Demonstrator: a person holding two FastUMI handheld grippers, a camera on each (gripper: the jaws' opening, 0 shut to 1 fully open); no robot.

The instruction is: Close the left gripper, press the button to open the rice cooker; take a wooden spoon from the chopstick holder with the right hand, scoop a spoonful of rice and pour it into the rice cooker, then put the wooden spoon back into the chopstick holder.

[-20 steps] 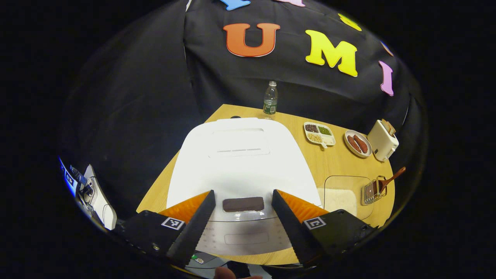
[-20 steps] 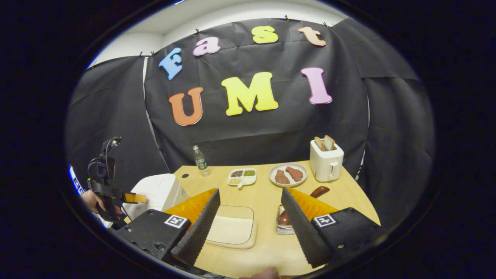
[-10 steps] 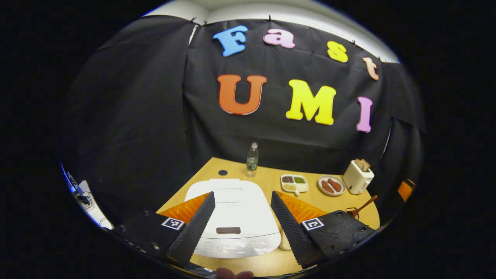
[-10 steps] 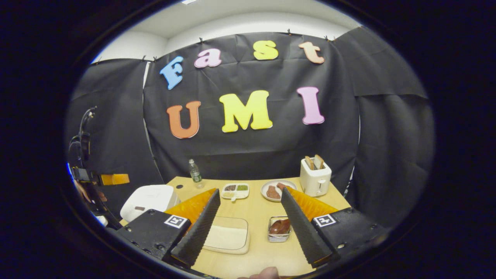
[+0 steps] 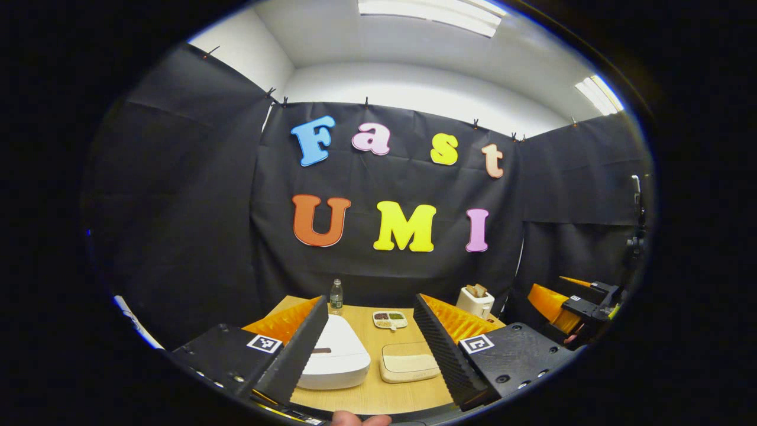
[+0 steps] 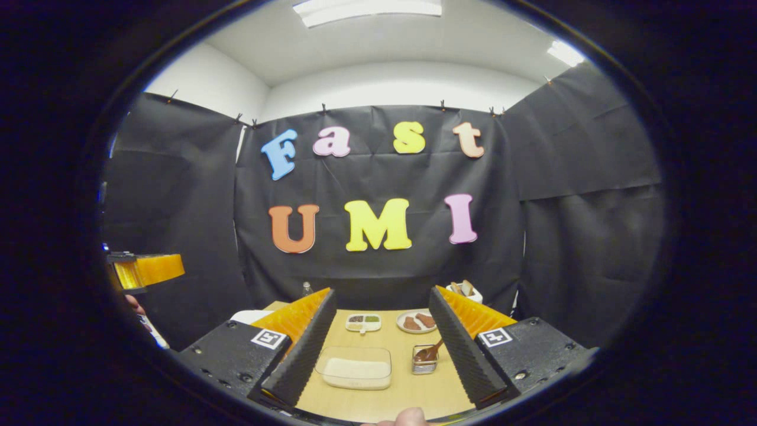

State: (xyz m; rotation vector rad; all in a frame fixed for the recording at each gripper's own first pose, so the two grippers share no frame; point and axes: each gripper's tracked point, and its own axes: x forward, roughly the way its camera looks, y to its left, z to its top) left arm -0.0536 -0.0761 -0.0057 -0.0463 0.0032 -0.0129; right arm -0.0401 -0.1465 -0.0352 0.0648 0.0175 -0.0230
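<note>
The white rice cooker (image 5: pixel 337 358) stands on the wooden table (image 5: pixel 369 396) with its lid down, its dark button (image 5: pixel 321 350) facing me. My left gripper (image 5: pixel 369 302) is open and held well back from and above it. A clear tray of rice (image 6: pixel 355 368) lies in the middle of the table. Right of it stands the wire chopstick holder (image 6: pixel 421 365) with the wooden spoon (image 6: pixel 430 353) in it. My right gripper (image 6: pixel 382 293) is open and empty, far back from both. An edge of the cooker (image 6: pixel 248 315) peeks out behind its left finger.
At the back of the table stand a water bottle (image 5: pixel 336 294), a sectioned dish of grains (image 6: pixel 364 322), a plate of meat (image 6: pixel 417 321) and a white toaster (image 5: pixel 475 300). The other gripper (image 5: pixel 568 302) hangs at the right, off the table.
Both grippers have drawn back and risen away from the table, so the cooker and the tray look much smaller. The cooker's lid has stayed down. Both grippers remain open.
</note>
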